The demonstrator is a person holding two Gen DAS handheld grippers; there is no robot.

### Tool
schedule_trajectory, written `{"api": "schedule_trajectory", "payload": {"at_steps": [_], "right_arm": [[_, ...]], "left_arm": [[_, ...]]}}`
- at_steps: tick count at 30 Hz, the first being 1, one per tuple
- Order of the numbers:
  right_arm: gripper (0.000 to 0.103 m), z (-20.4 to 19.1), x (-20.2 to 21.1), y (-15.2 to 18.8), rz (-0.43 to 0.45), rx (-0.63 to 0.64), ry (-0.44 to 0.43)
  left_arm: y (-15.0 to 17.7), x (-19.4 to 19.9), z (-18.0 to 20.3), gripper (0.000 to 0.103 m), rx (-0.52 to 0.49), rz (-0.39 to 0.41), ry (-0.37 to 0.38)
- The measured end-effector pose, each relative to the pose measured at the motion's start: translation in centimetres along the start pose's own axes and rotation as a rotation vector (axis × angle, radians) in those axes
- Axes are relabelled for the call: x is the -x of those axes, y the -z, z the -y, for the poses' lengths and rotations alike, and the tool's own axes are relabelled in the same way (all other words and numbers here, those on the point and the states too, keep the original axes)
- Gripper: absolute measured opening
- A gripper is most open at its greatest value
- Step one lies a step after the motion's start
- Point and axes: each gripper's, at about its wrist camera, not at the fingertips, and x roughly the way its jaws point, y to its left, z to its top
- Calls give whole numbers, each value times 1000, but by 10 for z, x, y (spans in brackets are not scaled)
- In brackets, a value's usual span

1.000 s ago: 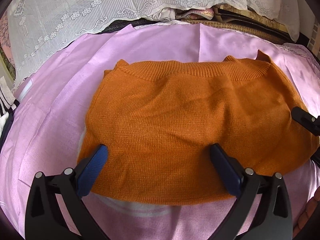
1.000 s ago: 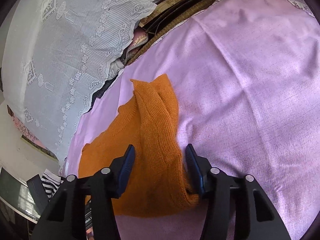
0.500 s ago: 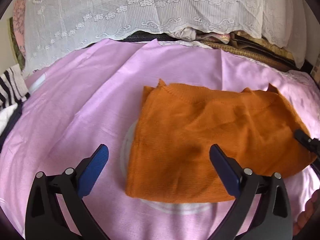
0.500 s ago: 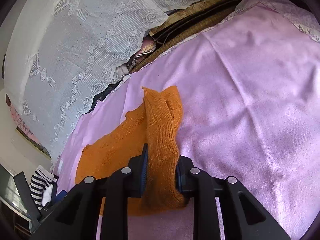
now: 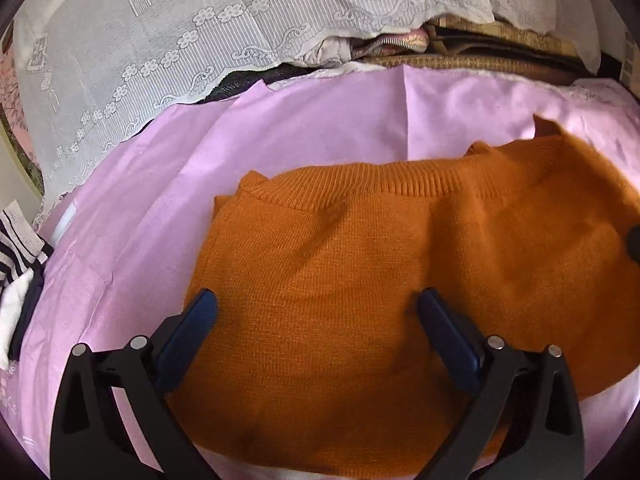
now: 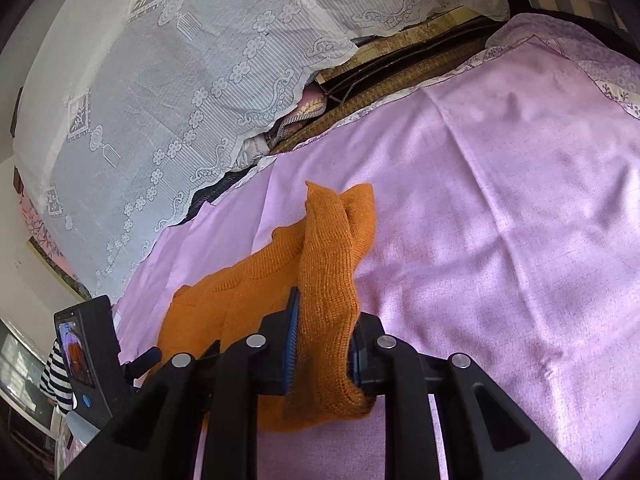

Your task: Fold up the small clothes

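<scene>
An orange knit sweater (image 5: 360, 272) lies folded on the pink sheet (image 5: 312, 120), ribbed collar toward the far side. My left gripper (image 5: 316, 308) is open, its blue pads (image 5: 200, 312) straddling the sweater's near left part without pressing it. In the right wrist view, my right gripper (image 6: 324, 332) is shut on a bunched fold of the sweater (image 6: 324, 264) at its right edge and holds that fold raised off the sheet. The right gripper's tip shows as a dark blur (image 5: 634, 242) at the left wrist view's right edge.
White lace cloth (image 5: 180, 40) covers a pile at the back, with woven mats (image 5: 480, 60) beside it. Striped clothing (image 5: 16, 248) lies at the left edge. The left gripper's body with its small screen (image 6: 86, 356) sits low left in the right wrist view. Bare pink sheet (image 6: 500, 220) spreads right.
The right gripper's jaws closed on the sweater's right edge and raised it. The left gripper drew away to the left, then came back over the sweater, still open.
</scene>
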Motion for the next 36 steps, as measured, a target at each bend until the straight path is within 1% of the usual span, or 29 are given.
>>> {"api": "schedule_trajectory", "payload": {"at_steps": [2,3,4,5,6,7,8,10,12,14,16,17,19,21,23,24,25,26,27,28,29,31,34,36], "right_arm": [[20,1,-2,0,-6,-7,2],[20,2,-2,0,-7,-9,1],[20,2,-2,0,-8,-10,1],[20,2,-2,0,-7,-9,0],[20,2,-2,0,-7,-8,-4],[20,2,-2,0,-11,-11,-12],[20,2,-3,0,-14,-11,-18],[20,0,-3,-1,-12,0,-12],[20,0,-2,-1,-12,-8,-21],[20,0,-1,-2,-8,-7,-25],[19,-1,1,-3,-3,-8,-31],[19,-2,2,-3,-1,-10,-34],[19,-5,3,-4,5,-3,-36],[19,-12,6,-6,15,9,-37],[18,-21,9,-6,27,31,-23],[18,-27,10,-6,33,44,-12],[18,-33,12,-6,38,59,-4],[18,-39,13,-5,45,75,6],[18,-44,15,-4,53,90,16],[18,-50,16,-3,60,103,25],[18,-54,16,-3,65,106,30],[18,-62,17,-2,71,100,26],[18,-77,18,1,85,118,18],[18,-90,19,3,94,142,17]], "left_arm": [[-2,17,-10,98,46,59,97],[-5,21,-8,98,51,79,121],[-8,22,-4,98,38,88,128],[-10,17,3,98,13,74,126],[-11,7,11,98,-18,37,129],[-10,-12,20,99,-50,-28,142],[-10,-24,24,99,-68,-72,181],[-15,-26,22,99,-72,-79,237],[-12,-27,16,99,-40,-81,259],[-9,-14,3,99,4,-45,258],[-3,5,-19,99,60,1,254],[-1,13,-32,99,78,21,237],[3,21,-59,99,98,40,163],[12,16,-89,99,128,11,128],[28,3,-117,99,177,-49,92],[35,-5,-131,99,211,-94,95],[40,-11,-143,99,257,-131,136],[42,-15,-153,99,313,-153,198],[44,-15,-161,99,350,-153,228],[44,-14,-161,99,358,-147,229],[45,-14,-158,99,340,-144,214],[45,-14,-145,99,280,-140,161],[43,-8,-133,98,215,-105,99],[41,-7,-131,98,203,-99,88]]}}
